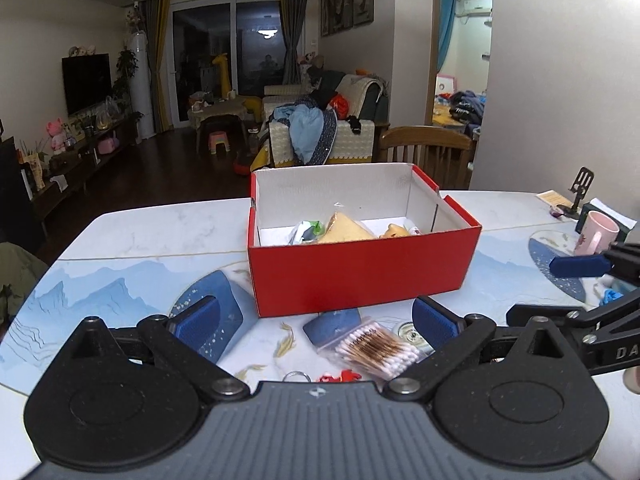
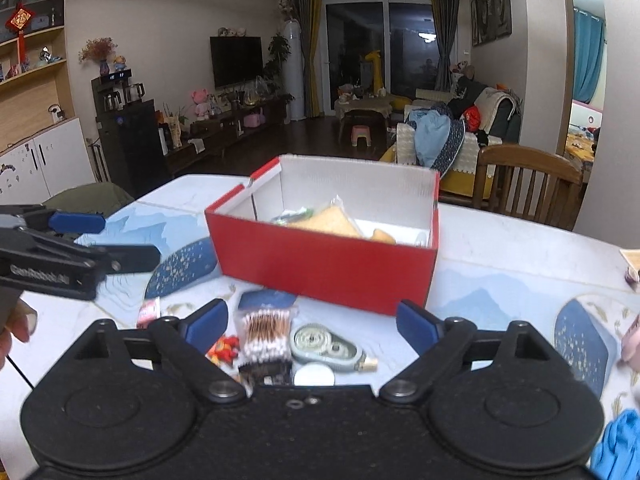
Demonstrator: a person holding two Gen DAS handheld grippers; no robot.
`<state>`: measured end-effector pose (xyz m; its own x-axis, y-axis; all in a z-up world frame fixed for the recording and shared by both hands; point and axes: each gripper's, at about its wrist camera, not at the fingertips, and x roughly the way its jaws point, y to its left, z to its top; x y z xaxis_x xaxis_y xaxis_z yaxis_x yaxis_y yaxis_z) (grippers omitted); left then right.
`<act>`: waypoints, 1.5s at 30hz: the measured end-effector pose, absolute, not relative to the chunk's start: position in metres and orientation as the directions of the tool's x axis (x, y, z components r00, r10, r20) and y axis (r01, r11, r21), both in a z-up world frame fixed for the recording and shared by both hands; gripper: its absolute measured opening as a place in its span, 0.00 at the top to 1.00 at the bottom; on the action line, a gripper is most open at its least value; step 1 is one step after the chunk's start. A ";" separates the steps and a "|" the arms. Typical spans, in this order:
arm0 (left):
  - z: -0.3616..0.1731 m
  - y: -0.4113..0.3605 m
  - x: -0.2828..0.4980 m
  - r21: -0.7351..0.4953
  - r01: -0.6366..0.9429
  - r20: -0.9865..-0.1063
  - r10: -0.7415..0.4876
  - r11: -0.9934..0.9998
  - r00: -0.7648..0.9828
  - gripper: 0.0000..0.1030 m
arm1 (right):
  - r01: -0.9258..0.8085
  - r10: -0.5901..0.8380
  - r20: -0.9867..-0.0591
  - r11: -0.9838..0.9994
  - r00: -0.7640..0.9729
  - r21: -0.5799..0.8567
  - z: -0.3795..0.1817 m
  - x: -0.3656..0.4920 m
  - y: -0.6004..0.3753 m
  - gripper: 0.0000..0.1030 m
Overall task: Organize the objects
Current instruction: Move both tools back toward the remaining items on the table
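Observation:
A red shoebox (image 1: 360, 276) (image 2: 328, 268) stands open on the table and holds a yellow wrapped wedge (image 1: 346, 228) (image 2: 328, 220), a green-white packet (image 1: 306, 232) and other small items. In front of it lie a pack of cotton swabs (image 1: 372, 346) (image 2: 266, 330), a grey correction-tape dispenser (image 2: 328, 346), a small red toy (image 2: 224, 350) (image 1: 342, 376), a key ring (image 1: 296, 376) and a white round lid (image 2: 314, 374). My left gripper (image 1: 316, 320) is open and empty above the swabs. My right gripper (image 2: 312, 322) is open and empty above the dispenser.
The table (image 1: 140, 240) carries a blue-patterned mat. A pink mug (image 1: 598, 232) and a phone stand (image 1: 580, 190) sit at the right. A blue cloth (image 2: 618, 444) lies near the right edge. A wooden chair (image 2: 528, 184) stands behind the table.

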<state>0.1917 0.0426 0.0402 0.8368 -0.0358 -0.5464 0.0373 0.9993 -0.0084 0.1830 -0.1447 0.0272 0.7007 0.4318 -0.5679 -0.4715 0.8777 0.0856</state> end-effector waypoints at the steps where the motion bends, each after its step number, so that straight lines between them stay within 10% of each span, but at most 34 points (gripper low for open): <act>1: 0.038 0.044 0.188 -0.011 0.038 -0.546 -0.038 0.999 0.837 0.00 | -0.470 0.430 -0.572 0.878 0.698 0.086 0.025 0.181 -0.144 0.09; 27: -0.044 0.087 0.187 -0.012 -0.005 -0.616 -0.004 1.000 0.788 0.00 | -0.346 0.344 -0.688 0.927 0.639 0.143 -0.042 0.198 -0.154 0.04; 45: -0.089 0.119 0.224 0.034 -0.061 -0.679 0.068 0.998 0.731 0.00 | -0.289 0.286 -0.734 0.949 0.616 0.127 -0.072 0.219 -0.152 0.22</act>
